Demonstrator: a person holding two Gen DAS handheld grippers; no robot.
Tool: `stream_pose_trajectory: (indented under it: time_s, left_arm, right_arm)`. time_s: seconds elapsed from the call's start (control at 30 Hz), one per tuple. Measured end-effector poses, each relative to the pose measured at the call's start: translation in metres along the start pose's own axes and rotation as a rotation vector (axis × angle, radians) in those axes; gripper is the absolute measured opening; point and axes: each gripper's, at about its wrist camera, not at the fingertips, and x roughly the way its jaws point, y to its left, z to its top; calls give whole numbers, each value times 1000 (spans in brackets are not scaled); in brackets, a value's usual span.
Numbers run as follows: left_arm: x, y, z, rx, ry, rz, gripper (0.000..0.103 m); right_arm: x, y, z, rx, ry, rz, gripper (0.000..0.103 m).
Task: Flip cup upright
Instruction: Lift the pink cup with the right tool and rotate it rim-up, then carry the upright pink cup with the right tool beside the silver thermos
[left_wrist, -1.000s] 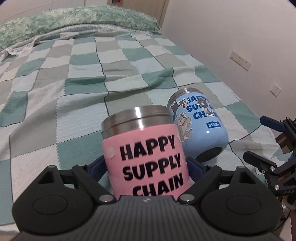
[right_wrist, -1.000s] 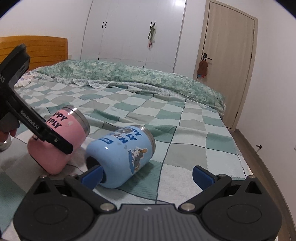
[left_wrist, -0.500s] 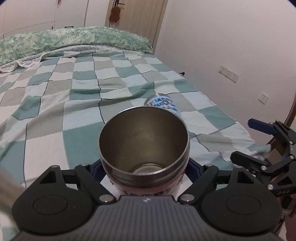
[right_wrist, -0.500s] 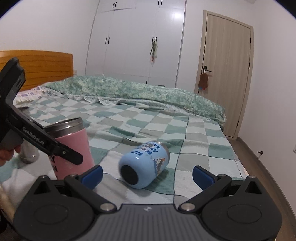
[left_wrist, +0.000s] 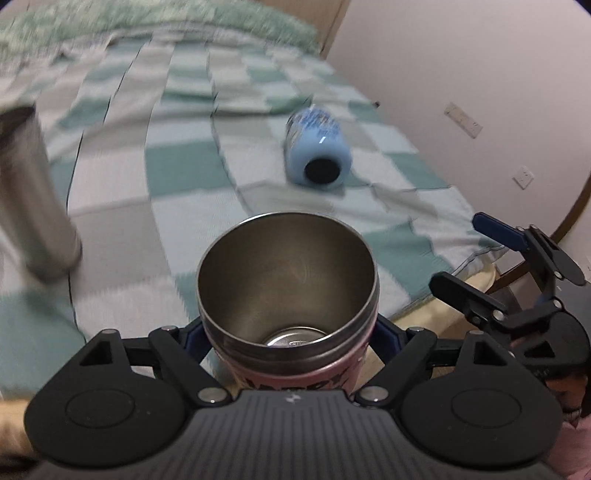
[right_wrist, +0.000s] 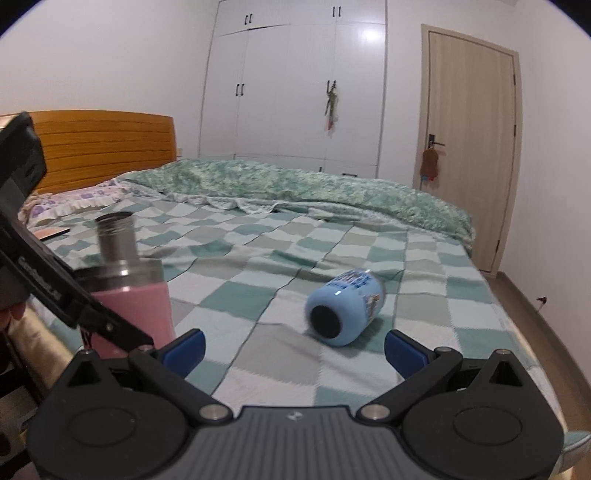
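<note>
Pink cup (left_wrist: 288, 295) upright, clamped in my left gripper (left_wrist: 290, 341); blue cup (right_wrist: 345, 308) at 12 o'clock on its side, right gripper (right_wrist: 293, 341) wide, empty.

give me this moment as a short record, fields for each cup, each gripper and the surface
pink cup: upright, mouth up, steel interior visible, held between the left jaws
blue cup: lying on its side, dark base facing the right wrist camera
steel cup: standing upright behind the pink cup
left gripper: shut on pink cup
right gripper: jaws open, holding nothing, blue cup ahead of it
surface: checkered bedspread on a bed
task state: pink cup upright, blue cup not yet flipped
</note>
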Motion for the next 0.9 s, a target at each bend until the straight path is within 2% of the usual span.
stream_pose_trajectory:
  time_s: [0.2,0.43,0.5,0.6,0.7,0.9]
  left_arm:
    - [21,12,12,-64,-29,1,86]
    - [39,12,22,-33,-65,-6,87]
    - [33,9,20,8,-109,28,103]
    - [10,7,13,45,-215,58,103]
    - [-17,10,9,54,-287,75,103]
    - [-58,23,-7,106,-418,195,103]
  right_arm:
    - [15,6,-12,-1,46,16,103]
    - [41,-2,-19,36,79,21,103]
    - [45,-3,-20,38,84,28,103]
    - [48,-3,-17,41,90,37,103]
    - [47,0,-13,42,87,44,103]
    - [46,17,4,60,88,68,103]
